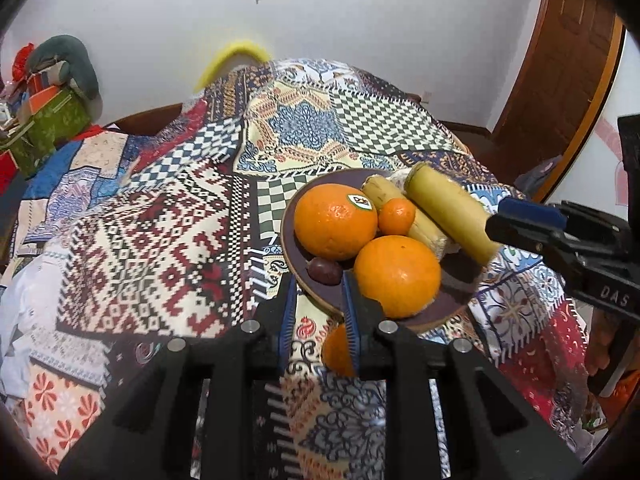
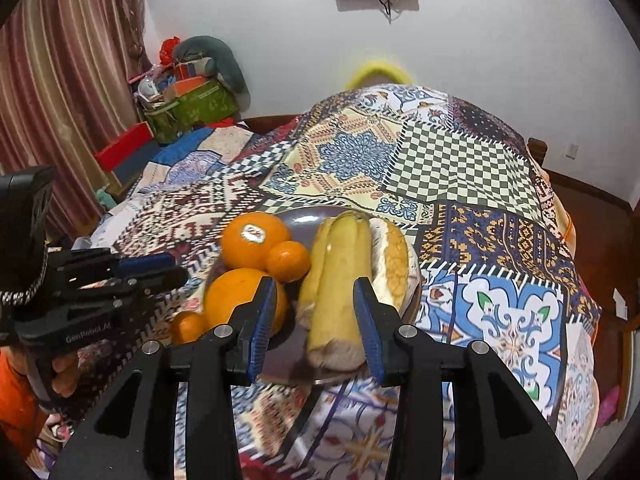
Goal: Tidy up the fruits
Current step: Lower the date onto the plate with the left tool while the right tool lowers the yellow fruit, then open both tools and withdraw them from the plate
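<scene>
A dark plate (image 1: 448, 300) (image 2: 304, 216) on the patterned cloth holds a stickered orange (image 1: 334, 226) (image 2: 254, 246), a second orange (image 1: 396, 276) (image 2: 234, 296), a small mandarin (image 1: 396, 216) (image 2: 288, 260), a dark plum (image 1: 324, 270) and bananas (image 1: 448, 212) (image 2: 340, 272). Another mandarin (image 1: 338, 352) (image 2: 188, 326) lies on the cloth beside the plate. My left gripper (image 1: 320, 312) is open and empty at the plate's near rim, above that mandarin. My right gripper (image 2: 316, 316) is open, its jaws either side of the banana's near end.
A bread-like piece (image 2: 394, 264) lies on the plate behind the bananas. A green box of clutter (image 2: 192, 108) stands at the back left by the curtain. A wooden door (image 1: 560, 64) is at the right. The cloth drops off at the table's right edge.
</scene>
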Available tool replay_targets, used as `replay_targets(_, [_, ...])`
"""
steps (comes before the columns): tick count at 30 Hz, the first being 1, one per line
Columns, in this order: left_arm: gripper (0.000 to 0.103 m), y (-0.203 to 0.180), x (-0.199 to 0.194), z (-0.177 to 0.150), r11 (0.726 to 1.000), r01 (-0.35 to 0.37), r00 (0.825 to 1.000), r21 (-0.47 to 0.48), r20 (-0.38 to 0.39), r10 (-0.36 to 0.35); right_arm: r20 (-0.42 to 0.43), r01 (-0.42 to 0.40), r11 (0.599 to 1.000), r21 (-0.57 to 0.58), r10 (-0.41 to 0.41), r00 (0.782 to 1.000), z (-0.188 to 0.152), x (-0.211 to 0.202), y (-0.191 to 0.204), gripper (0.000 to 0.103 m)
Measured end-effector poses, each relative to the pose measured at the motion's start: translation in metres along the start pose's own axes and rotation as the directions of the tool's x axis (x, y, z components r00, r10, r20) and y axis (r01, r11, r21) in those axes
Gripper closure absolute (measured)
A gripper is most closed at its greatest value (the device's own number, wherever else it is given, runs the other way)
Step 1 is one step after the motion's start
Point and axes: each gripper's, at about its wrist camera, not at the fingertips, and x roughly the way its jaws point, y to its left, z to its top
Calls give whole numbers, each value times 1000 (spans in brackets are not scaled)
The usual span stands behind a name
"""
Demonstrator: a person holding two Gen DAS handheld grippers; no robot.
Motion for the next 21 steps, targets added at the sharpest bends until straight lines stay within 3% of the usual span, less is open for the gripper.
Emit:
replay_targets(12, [80,-13,-61,-26,1000,-29,999,-5,44,29,32,13,1000,-27,-12,999,-26,-53,31,66])
replay_targets(17, [68,-14,-74,-46,998,-54,998,-16,42,55,30,52,997,-56,-50,998,-45,-71,34,53])
replay_targets(21, [65,-13,-74,-64,998,-51,999,-43,12,52,1,58,997,-42,-58,998,-64,-73,29,53])
